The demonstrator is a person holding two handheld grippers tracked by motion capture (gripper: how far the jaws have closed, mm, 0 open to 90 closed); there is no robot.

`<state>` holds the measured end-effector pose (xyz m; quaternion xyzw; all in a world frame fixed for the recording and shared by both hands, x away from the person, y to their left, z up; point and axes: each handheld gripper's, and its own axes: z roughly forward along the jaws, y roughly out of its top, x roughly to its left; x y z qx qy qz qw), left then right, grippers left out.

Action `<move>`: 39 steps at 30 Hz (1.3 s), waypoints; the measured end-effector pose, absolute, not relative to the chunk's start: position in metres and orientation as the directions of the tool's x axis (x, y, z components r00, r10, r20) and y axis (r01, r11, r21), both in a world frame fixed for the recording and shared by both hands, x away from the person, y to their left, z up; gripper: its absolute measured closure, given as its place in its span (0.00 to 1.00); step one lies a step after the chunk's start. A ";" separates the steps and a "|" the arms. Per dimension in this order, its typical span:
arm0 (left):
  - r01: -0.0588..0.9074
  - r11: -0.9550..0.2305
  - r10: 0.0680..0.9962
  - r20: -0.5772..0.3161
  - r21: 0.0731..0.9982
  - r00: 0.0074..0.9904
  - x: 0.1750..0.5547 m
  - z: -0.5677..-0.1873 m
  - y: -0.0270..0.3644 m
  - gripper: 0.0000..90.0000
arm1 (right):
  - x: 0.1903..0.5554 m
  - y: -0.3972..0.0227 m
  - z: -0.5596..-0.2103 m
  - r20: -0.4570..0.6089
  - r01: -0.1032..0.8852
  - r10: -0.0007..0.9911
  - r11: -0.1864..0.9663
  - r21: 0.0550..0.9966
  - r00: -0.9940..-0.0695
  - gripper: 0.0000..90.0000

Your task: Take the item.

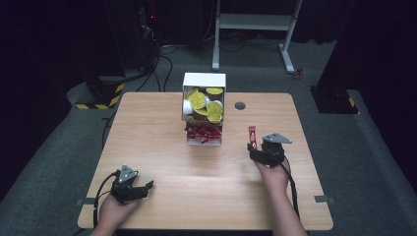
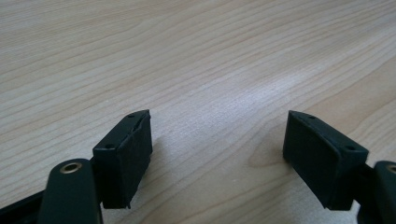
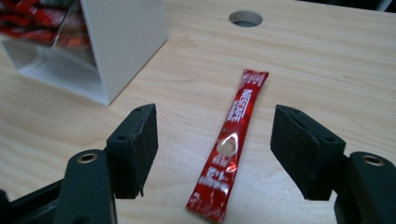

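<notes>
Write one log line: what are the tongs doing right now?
left tongs: open, empty | right tongs: open, apart from red Nescafe stick | stick: flat on table

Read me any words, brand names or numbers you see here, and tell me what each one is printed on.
"NESCAFE": white brand lettering running lengthwise on the red stick sachet lying on the table between the open jaws of the right tool.
Smaller white print lower on that sachet: too blurred to read.
Red sachets in the white dispenser box: print too small to read.
Yellow-lidded pods in the box: markings too small to read.
</notes>
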<state>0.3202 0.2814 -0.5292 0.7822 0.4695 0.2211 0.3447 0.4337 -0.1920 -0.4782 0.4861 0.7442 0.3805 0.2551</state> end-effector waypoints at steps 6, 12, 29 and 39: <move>0.575 -0.338 0.872 0.019 0.745 0.489 0.320 -0.529 0.281 0.25 | 0.405 -0.185 -0.479 0.023 0.551 0.905 0.238 0.800 -0.425 0.28; 0.572 -0.342 0.868 0.016 0.745 0.497 0.320 -0.529 0.280 0.25 | 0.376 -0.167 -0.495 0.019 0.618 0.907 0.271 0.738 -0.421 0.24; 0.575 -0.356 0.856 0.011 0.736 0.517 0.321 -0.529 0.280 0.20 | 0.349 -0.148 -0.525 -0.010 0.626 0.890 0.328 0.708 -0.455 0.18; 0.572 -0.360 0.852 0.010 0.737 0.523 0.324 -0.530 0.279 0.18 | 0.345 -0.144 -0.525 -0.013 0.625 0.892 0.327 0.709 -0.452 0.18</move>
